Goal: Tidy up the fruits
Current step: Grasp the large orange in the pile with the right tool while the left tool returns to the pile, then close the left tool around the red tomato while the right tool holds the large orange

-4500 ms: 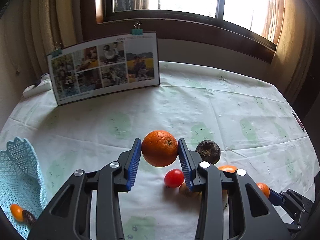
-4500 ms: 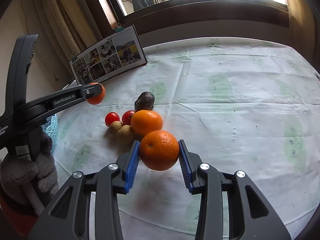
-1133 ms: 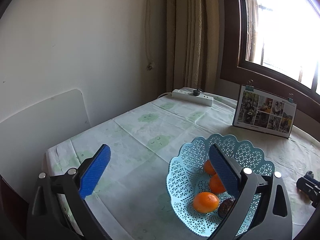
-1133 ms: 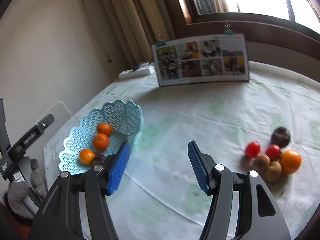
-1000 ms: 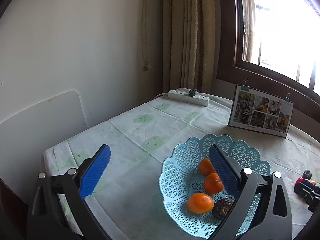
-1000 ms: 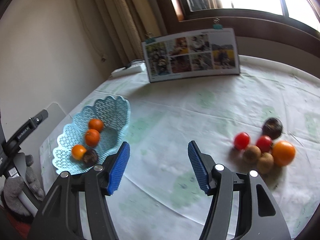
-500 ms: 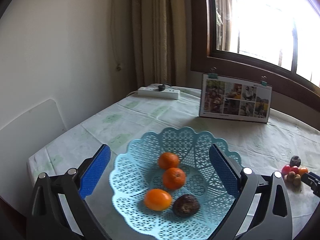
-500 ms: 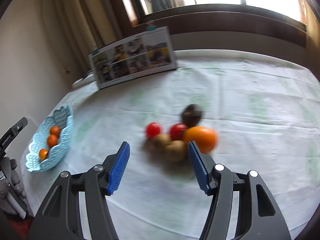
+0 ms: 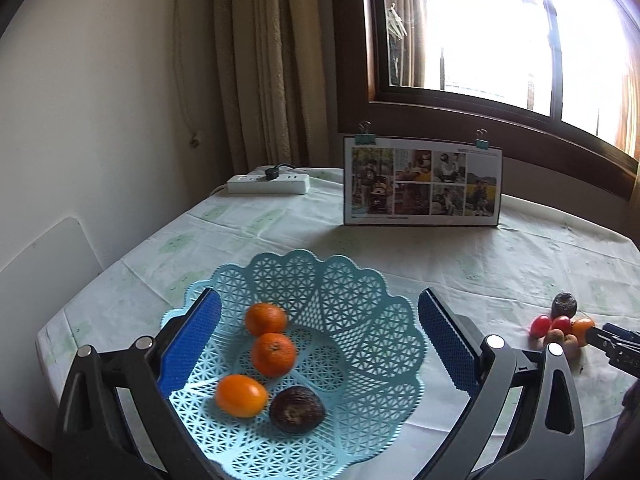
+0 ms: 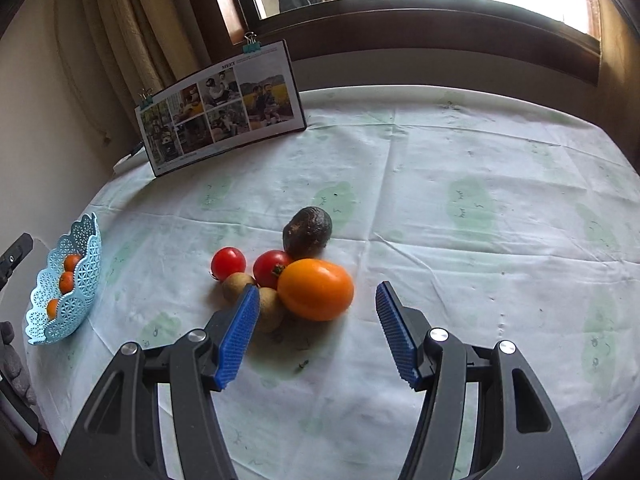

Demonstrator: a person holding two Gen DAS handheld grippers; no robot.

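Between the blue pads of the right gripper (image 10: pixel 316 338), which stand spread wide and empty, lies bare tablecloth (image 10: pixel 460 240). Just ahead rests the loose fruit cluster: a large orange fruit (image 10: pixel 316 289), two red tomatoes (image 10: pixel 228 262), two brown kiwis (image 10: pixel 237 287) and a dark avocado (image 10: pixel 307 227), packed close together. Left gripper (image 9: pixel 318 342): released, jaws wide, nothing held, positioned over the blue lattice basket (image 9: pixel 352 292). Basket contents: three orange fruits (image 9: pixel 273 354) and one dark fruit (image 9: pixel 296 409). A clipped photo board (image 9: pixel 422 182) stands beyond, a white power strip (image 9: pixel 268 183) beside it.
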